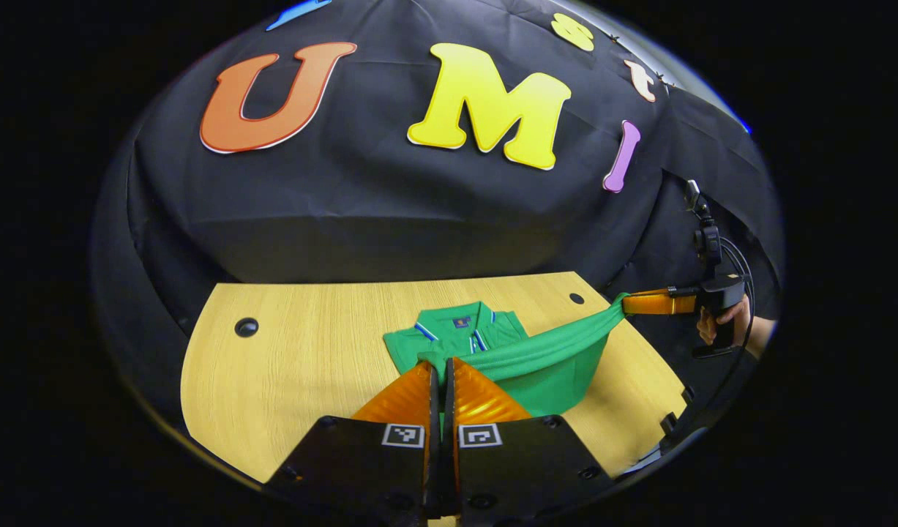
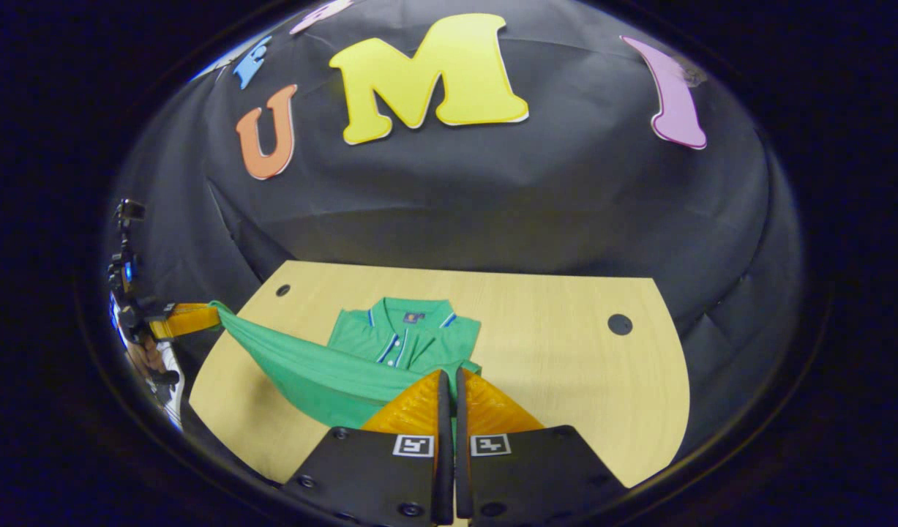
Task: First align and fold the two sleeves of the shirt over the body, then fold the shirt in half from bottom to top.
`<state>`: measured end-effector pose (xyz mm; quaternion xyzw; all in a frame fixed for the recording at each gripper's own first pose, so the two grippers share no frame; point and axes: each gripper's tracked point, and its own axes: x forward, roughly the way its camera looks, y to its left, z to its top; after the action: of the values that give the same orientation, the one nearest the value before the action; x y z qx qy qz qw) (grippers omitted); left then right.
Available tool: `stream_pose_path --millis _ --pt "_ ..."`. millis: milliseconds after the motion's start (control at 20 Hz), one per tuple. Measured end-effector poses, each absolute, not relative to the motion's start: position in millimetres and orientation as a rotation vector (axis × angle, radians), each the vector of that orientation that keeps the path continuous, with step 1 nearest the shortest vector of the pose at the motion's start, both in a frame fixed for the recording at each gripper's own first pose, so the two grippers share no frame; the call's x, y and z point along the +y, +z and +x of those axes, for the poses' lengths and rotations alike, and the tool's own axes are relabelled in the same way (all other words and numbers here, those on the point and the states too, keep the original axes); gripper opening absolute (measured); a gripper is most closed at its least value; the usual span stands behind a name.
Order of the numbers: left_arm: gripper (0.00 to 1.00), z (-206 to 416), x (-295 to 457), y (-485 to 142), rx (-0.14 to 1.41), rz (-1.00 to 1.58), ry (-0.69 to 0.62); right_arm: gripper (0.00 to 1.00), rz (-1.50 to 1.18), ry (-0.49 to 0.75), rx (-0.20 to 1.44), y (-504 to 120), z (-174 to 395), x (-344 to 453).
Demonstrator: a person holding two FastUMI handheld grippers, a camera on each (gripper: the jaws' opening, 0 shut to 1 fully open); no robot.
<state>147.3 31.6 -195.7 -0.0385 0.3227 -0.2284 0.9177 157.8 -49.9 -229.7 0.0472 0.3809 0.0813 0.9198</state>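
Left gripper view: left gripper [image 1: 441, 369] is pinching the green shirt [image 1: 544, 366] hem, jaws clamped tight on fabric. Right gripper [image 2: 449, 380] is doing same w/ the other hem corner. Hem is stretching taut btwn both, lifted above the wooden table [image 1: 302, 351]; collar end is lying flat, sleeves folded in.

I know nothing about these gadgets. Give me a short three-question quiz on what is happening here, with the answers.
1. True or false: the green shirt lies wholly flat on the wooden table.
2. What does each gripper pinch?
   A. the collar
   B. a bottom corner of the shirt
   C. nothing
3. Fill in: the hem hangs stretched between the left gripper and the ____ gripper.

Key
1. False: its lower edge is lifted, while the collar end rests on the table.
2. B
3. right
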Motion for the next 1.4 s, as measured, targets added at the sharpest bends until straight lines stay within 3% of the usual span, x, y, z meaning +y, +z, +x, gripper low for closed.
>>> stream_pose_path --millis 600,800,1150,1400 --pt "0.03 258.9 24.6 -303.3 0.642 -0.082 -0.319 0.04 0.091 0.158 0.769 -327.3 267.0 -31.7" --pt "0.03 276.9 28.6 -353.4 0.668 -0.089 -0.252 0.0 0.057 0.15 0.811 -381.4 286.9 -34.8" --pt "0.04 277.2 36.1 -416.7 0.757 -0.058 -0.168 0.06 -0.011 0.136 0.83 -422.0 300.7 -32.5" --pt "0.17 273.1 34.9 -413.0 0.768 -0.02 -0.155 0.14 0.014 0.124 0.836 -419.3 299.2 -29.2"
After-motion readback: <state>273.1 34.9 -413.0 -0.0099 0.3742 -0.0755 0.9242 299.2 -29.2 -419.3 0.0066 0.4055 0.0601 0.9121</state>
